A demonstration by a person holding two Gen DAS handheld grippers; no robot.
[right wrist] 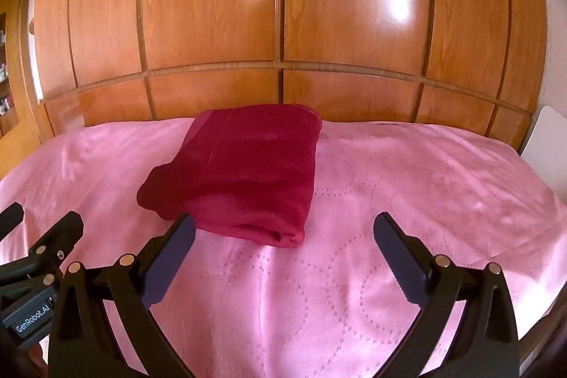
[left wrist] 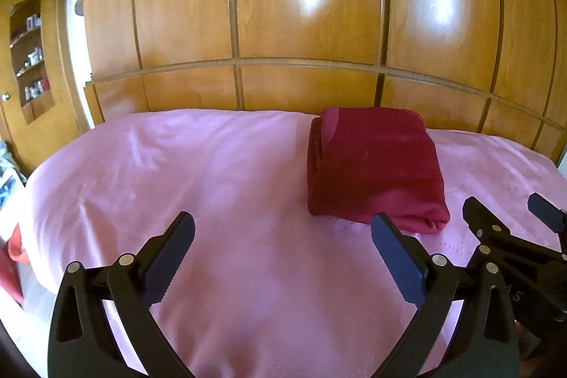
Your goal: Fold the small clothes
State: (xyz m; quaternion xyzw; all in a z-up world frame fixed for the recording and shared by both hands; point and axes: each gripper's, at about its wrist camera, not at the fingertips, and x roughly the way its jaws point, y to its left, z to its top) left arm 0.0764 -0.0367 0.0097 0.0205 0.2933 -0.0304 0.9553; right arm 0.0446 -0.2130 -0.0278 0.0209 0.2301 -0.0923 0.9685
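Observation:
A dark red garment [left wrist: 375, 165] lies folded into a thick rectangle on the pink bedspread [left wrist: 212, 172], near the wooden headboard. My left gripper [left wrist: 283, 227] hovers over the bedspread short of the garment's near left corner, open, with nothing between its fingers. In the right wrist view the same folded garment [right wrist: 244, 172] lies ahead and left of centre. My right gripper [right wrist: 283, 227] is open and empty above the bedspread [right wrist: 407, 186], its left fingertip [right wrist: 184, 229] over the garment's near edge. Each gripper appears at the side of the other's view.
A tall panelled wooden wardrobe [left wrist: 304, 6] rises right behind the bed. A wooden shelf niche [left wrist: 30, 59] with small bottles stands at the far left. Something red [left wrist: 14, 257] lies beside the bed's left edge. A white panel [right wrist: 547, 147] stands at the right.

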